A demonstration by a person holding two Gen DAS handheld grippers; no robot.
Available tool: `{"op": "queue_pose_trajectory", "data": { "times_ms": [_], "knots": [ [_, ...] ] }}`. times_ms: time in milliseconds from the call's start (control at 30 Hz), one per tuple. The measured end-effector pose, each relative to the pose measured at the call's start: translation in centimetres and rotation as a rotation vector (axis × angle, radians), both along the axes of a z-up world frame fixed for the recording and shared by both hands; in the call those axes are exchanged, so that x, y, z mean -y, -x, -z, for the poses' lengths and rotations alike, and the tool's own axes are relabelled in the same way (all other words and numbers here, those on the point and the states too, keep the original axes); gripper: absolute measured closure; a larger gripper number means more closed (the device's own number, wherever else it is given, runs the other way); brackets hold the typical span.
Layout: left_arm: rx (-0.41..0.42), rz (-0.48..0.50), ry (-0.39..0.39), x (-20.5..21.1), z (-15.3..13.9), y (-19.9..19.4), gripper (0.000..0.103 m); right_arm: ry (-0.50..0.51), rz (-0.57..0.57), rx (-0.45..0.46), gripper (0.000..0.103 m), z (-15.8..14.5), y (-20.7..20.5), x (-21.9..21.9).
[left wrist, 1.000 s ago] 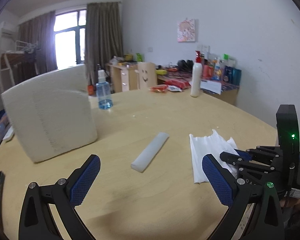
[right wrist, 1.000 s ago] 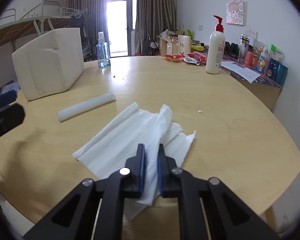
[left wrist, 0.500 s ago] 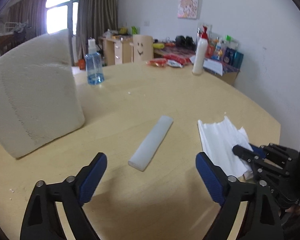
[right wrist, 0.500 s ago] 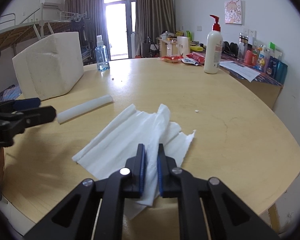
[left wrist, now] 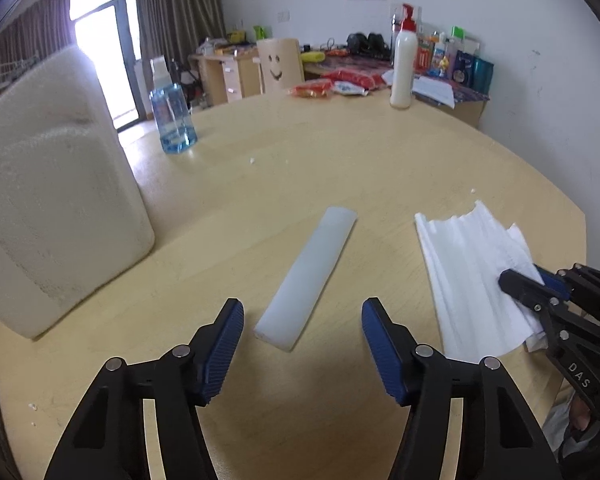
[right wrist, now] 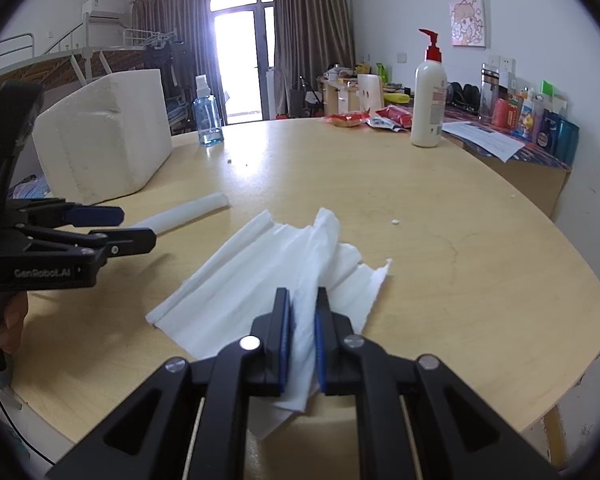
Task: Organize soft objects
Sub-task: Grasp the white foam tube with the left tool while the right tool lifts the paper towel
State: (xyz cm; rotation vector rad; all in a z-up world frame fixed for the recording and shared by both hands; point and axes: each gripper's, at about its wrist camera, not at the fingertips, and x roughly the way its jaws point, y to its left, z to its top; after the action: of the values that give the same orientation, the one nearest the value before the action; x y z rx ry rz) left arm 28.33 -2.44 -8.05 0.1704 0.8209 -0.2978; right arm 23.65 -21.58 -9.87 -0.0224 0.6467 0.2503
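Left tool: the left tool point(left wrist: 302, 334) hangs low over the worktop point(left wrist: 340, 160), its jaws closing, with the near end of the foam strip point(left wrist: 308, 280) just ahead of the blue pads point(left wrist: 224, 348). Nothing is gripped yet; the pads stand clear on either side.
Why it sits there: lined up along the strip's length, it looks set to pinch the near end, a fair way to lift a light, limp piece.
Right tool: the right tool point(right wrist: 302, 320) is clamped on a raised fold of the white paper sheet point(right wrist: 260, 280), jaws nearly together with the fold between them.
Why the sheet is held: probably to pin or gather the crumpled sheet while the other hand works; I judge this, it is not shown.
Task things, location: strip lies flat mid-worktop, apart from the sheet, which is spread toward the near edge on the right. A big white foam block point(left wrist: 52, 208) stands upright on the left, well apart from both.
Other items: a blue spray bottle point(left wrist: 172, 116) and a white pump bottle point(left wrist: 404, 64) stand at the far side.
Readable writing: "GenRobot.AI" on the left tool's body in the right wrist view; "DAS" on the right tool's body in the left wrist view. Bottle labels are too small to read.
Risk: closing short of the strip would grab air.
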Motion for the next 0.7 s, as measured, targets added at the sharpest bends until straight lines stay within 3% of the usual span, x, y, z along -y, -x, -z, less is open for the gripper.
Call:
{"op": "queue_pose_trajectory", "data": {
  "times_ms": [167,367,700],
  "knots": [
    [-0.061,-0.005,0.004,-0.06,0.50,-0.48,0.048,-0.004,-0.001,0.001,0.089,0.03,0.10,-0.02],
    [-0.055,-0.014,0.004,-0.18,0.22,-0.65,0.077,-0.009,0.000,0.001,0.089,0.00,0.14,0.14],
    [-0.015,0.005,0.014,-0.05,-0.06,0.04,0.084,-0.036,-0.001,-0.011,0.089,-0.09,-0.18,0.67]
  ]
}}
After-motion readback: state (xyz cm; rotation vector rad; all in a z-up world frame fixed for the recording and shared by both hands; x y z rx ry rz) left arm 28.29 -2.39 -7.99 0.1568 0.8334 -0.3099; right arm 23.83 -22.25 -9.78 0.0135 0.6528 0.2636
